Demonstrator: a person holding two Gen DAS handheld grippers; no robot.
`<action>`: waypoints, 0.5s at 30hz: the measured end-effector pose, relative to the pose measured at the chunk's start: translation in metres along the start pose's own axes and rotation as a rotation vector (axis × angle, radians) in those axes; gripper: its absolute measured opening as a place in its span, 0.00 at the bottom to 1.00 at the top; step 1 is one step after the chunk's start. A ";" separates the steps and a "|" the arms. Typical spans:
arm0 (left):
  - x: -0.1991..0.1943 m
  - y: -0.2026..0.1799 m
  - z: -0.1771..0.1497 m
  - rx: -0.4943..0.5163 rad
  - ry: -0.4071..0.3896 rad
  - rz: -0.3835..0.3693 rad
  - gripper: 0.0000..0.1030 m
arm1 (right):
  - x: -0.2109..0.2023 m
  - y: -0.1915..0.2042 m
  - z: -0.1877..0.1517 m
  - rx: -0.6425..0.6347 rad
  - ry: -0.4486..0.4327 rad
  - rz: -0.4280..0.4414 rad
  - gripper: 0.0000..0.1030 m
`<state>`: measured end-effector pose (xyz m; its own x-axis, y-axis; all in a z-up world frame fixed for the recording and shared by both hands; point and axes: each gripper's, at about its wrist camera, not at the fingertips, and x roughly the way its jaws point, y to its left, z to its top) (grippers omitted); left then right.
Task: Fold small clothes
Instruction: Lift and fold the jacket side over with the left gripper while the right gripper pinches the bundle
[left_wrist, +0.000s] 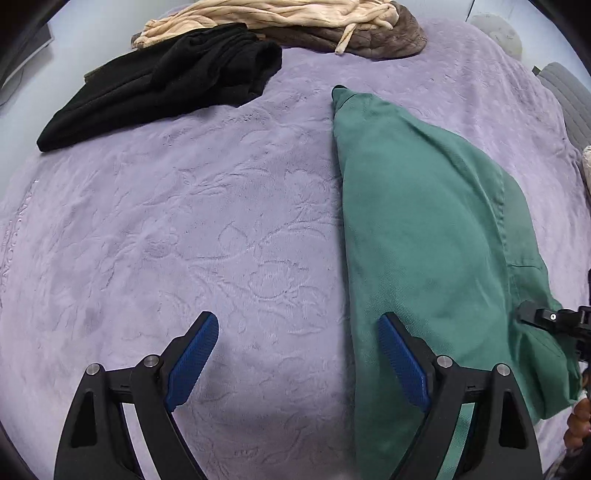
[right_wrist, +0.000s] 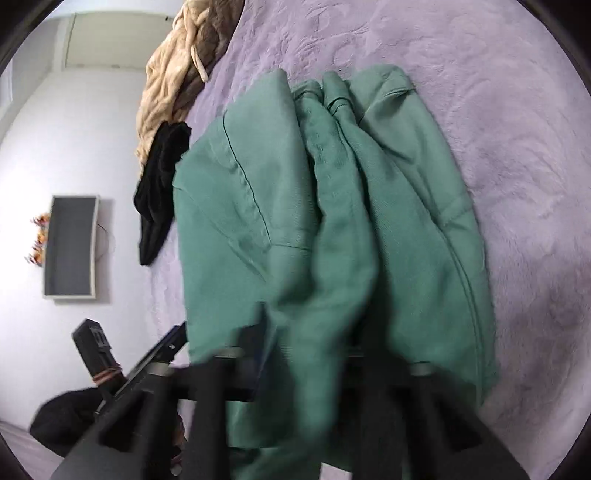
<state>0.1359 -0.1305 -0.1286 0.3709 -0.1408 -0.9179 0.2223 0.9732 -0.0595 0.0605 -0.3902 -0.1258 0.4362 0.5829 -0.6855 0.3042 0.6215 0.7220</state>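
Note:
A green garment (left_wrist: 424, 229) lies folded lengthwise on the lilac blanket (left_wrist: 184, 221), at the right of the left wrist view. My left gripper (left_wrist: 297, 354) is open and empty, its right finger over the garment's near left edge. In the right wrist view the green garment (right_wrist: 332, 206) is bunched and lifted at its near end. My right gripper (right_wrist: 310, 354) is blurred and mostly hidden by the cloth, which drapes over its fingers. It appears shut on the garment's near edge.
A black garment (left_wrist: 166, 81) lies at the far left of the blanket. A cream and brown heap of clothes (left_wrist: 295, 26) lies at the far edge. A grey tray (right_wrist: 72, 245) sits on the floor beside the bed.

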 end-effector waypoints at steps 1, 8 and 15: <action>-0.002 -0.002 0.000 0.000 -0.007 -0.006 0.86 | -0.012 0.011 0.000 -0.060 -0.039 -0.001 0.07; -0.005 -0.044 -0.003 0.108 -0.037 -0.092 0.87 | -0.042 -0.042 0.001 0.017 -0.105 -0.123 0.07; -0.002 -0.056 -0.007 0.151 -0.016 -0.063 0.87 | -0.066 -0.075 -0.024 0.181 -0.122 -0.113 0.46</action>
<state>0.1162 -0.1832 -0.1263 0.3662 -0.2048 -0.9077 0.3784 0.9240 -0.0558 -0.0117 -0.4628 -0.1372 0.4865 0.4402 -0.7547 0.4993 0.5687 0.6536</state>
